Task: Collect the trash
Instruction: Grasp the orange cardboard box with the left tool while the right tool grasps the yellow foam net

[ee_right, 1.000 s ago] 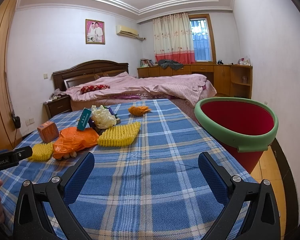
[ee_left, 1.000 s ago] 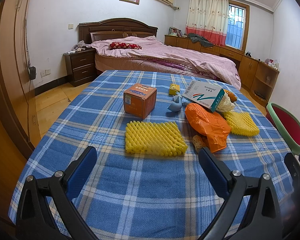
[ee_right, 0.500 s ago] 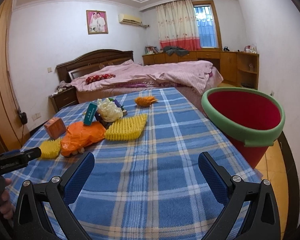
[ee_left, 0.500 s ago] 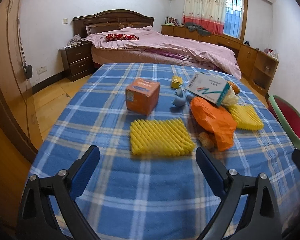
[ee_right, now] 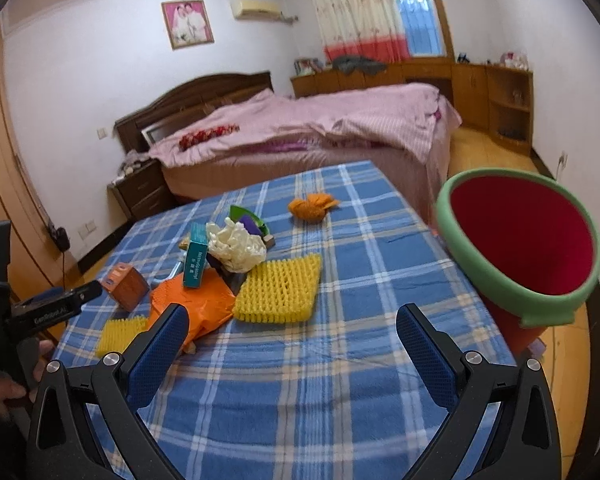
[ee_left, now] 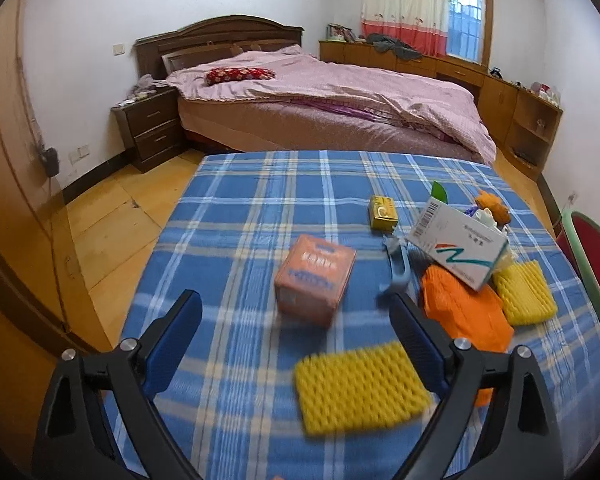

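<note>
Both tools are spread wide and hold nothing: left gripper [ee_left: 296,332] hangs over the near-left part of the plaid table [ee_left: 260,184], right gripper [ee_right: 292,344] over the near-right part, w/ bare cloth between its jaws.

Trash sits in a loose cluster mid-table. Nearest the left gripper: a yellow foam fruit net [ee_left: 358,386], lying flat, long axis running left-right, just near of the orange carton [ee_left: 316,278]. A second foam net [ee_right: 278,288] lies right of the orange plastic bag [ee_right: 196,300]; a white-and-teal medicine box [ee_left: 458,242] leans tilted on the pile, barcode end pointing far-left. Farther off: small yellow box [ee_left: 384,212], crumpled white glove [ee_right: 236,246], orange wad [ee_right: 312,206].

The red bin w/ green rim [ee_right: 516,240] stands off the table's right edge, mouth tilted toward the table.

Handling, as a guess: the nets look featherlight and squashy (no breakage risk), so pinch across the short axis near an edge. Bag is probably slippery and limp; grab a bunched fold. Cartons look stiff but light, so clamp across flat opposite faces.
</note>
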Demonstrator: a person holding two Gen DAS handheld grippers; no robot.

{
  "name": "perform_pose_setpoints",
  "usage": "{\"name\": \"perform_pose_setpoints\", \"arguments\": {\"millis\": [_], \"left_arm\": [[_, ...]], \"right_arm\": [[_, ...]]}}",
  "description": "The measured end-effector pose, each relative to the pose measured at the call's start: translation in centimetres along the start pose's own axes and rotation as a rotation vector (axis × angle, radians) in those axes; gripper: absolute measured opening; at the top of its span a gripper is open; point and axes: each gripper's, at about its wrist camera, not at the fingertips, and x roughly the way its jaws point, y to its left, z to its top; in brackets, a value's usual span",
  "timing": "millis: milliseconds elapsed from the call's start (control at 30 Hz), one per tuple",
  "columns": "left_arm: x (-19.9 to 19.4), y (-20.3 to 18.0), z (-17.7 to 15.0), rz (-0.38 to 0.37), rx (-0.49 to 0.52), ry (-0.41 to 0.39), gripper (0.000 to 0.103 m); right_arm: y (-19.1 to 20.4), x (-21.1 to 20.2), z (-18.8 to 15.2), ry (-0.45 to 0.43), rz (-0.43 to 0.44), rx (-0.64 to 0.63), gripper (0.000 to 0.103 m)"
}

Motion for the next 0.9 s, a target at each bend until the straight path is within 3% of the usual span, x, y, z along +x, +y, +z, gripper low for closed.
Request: {"name": "perform_pose_setpoints", "arguments": {"millis": [100,400,467,600,633,667,733,767,900], "left_arm": [[1.8,-0.2,0.4,-0.041,0.008,0.028,0.09],[6.5,0.6,0.7,-0.14,-0.044,0.132,0.068],[7.1,0.8,0.6,-0.158,-0.058,0.153,0.058],[7.4,1.1,0.3,-0.202,-0.078,0.162,0.051],[7.3,1.2,0.2,-0.213,-0.082,0.162,0.051],[7.4,1.3,0.3,-0.232,-0.089,0.165,0.051],[7.3,1.5,0.2,-0.236,-0.097,0.161,0.05],[7.3,1.5,0.3,-0.232,-0.098,0.158,0.05],[6.2,2.0,0.4,-0.22,-0.115,0.129,0.05]], "right_arm": [[0.2,1.9,0.8,0.044,-0.01,-0.01,0.103],[0.4,7.3,1.3,0.165,-0.06,0.02,0.103],[0.3,7.9,1.3,0.173,-0.064,0.029,0.102],[0.2,9.0,0.9,0.2,-0.077,0.047,0.097],[0.2,9.2,0.8,0.207,-0.075,0.051,0.089],[0.2,9.4,0.8,0.211,-0.073,0.056,0.073],[0.4,9.7,0.7,0.216,-0.091,0.049,0.062],[0.5,9.9,0.8,0.214,-0.095,0.039,0.047],[0.7,10.2,0.8,0.224,-0.049,0.035,0.028]]}}
